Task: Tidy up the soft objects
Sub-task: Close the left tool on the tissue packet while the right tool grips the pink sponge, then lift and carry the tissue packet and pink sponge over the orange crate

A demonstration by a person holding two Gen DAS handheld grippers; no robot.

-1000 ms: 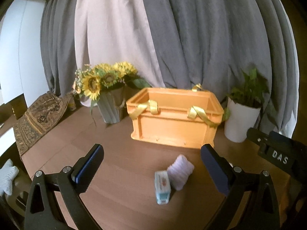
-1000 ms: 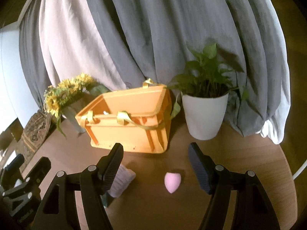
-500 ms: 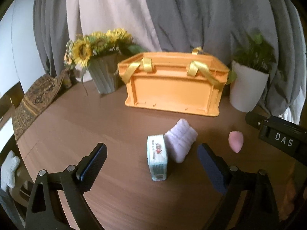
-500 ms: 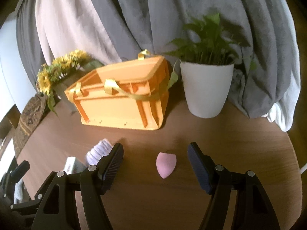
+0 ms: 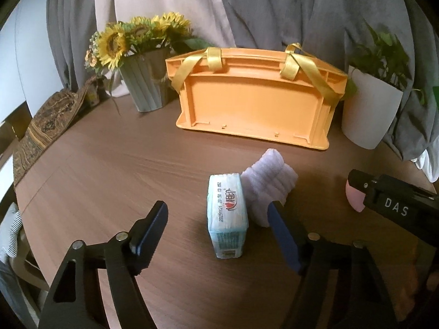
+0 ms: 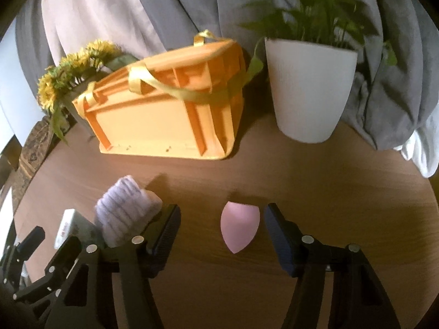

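Observation:
A pale blue tissue pack lies on the brown table between the fingers of my open left gripper. A folded lilac cloth touches its right side. A pink egg-shaped sponge lies between the fingers of my open right gripper, closer to the right finger. The cloth and tissue pack sit at the left in the right wrist view. An orange crate with yellow ribbon handles stands behind them; it also shows in the right wrist view. The sponge is half hidden by the right gripper in the left wrist view.
A grey vase of sunflowers stands left of the crate. A white potted plant stands to its right, also in the right wrist view. Grey and white curtains hang behind. A patterned cloth lies at the table's left edge.
Both grippers have come down and forward toward the table. The tissue pack now sits between the left fingers and the sponge between the right fingers. Both stay open.

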